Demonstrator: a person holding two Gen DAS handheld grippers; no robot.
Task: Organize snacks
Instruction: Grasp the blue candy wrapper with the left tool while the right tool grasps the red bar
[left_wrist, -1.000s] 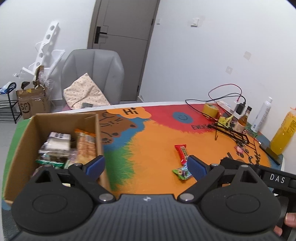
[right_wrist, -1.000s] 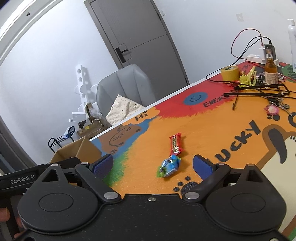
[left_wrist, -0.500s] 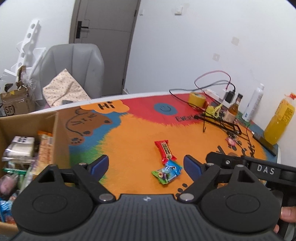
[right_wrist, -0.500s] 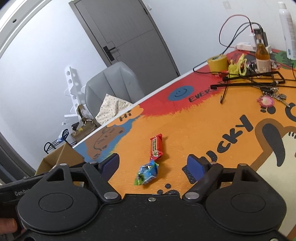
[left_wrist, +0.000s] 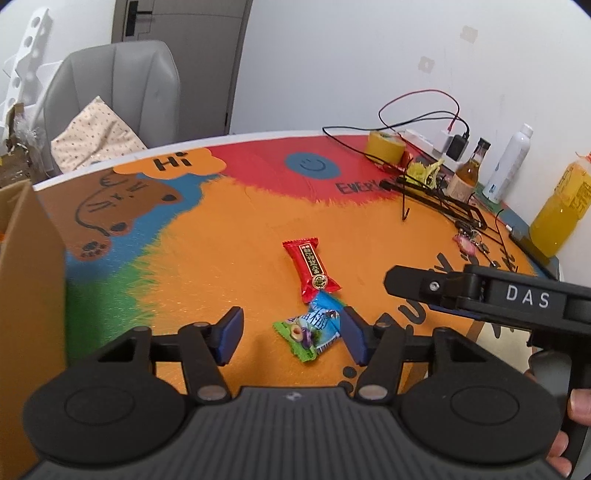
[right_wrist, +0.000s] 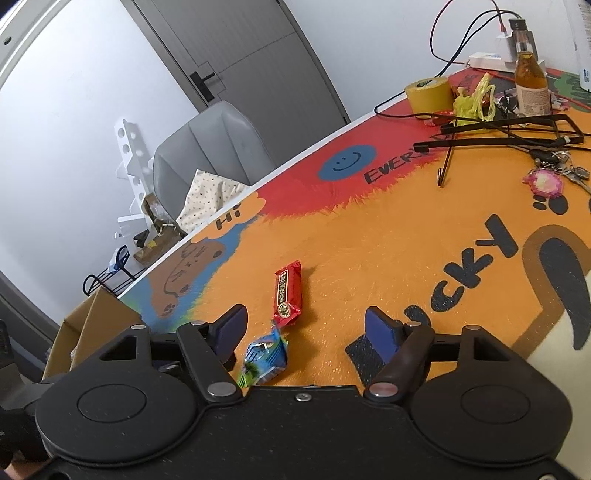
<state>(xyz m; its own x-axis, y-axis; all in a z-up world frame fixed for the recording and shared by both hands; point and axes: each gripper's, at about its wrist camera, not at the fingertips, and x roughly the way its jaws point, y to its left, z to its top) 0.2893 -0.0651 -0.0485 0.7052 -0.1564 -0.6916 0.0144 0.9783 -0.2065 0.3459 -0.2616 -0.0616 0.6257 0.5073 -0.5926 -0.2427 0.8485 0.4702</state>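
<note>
A red snack bar (left_wrist: 311, 267) and a blue-green candy packet (left_wrist: 309, 329) lie touching end to end on the orange table mat (left_wrist: 229, 236). My left gripper (left_wrist: 291, 336) is open and empty, its fingers on either side of the blue-green packet. My right gripper (right_wrist: 306, 332) is open and empty, with the red bar (right_wrist: 288, 294) just ahead and the packet (right_wrist: 266, 356) by its left finger. The right gripper body also shows in the left wrist view (left_wrist: 491, 295). The cardboard box (left_wrist: 26, 280) stands at the left; its corner shows in the right wrist view (right_wrist: 94, 315).
At the back right are a yellow tape roll (left_wrist: 385, 147), cables and a charger (left_wrist: 456, 144), a black wire stand (left_wrist: 436, 199), keys (left_wrist: 471, 240), a brown bottle (left_wrist: 467, 173), a white bottle (left_wrist: 509, 162) and an orange juice bottle (left_wrist: 561, 210). A grey chair (left_wrist: 118, 96) stands behind.
Both grippers moved forward and down toward the two snacks. The left gripper swung right, away from the box, and now straddles the blue-green packet.
</note>
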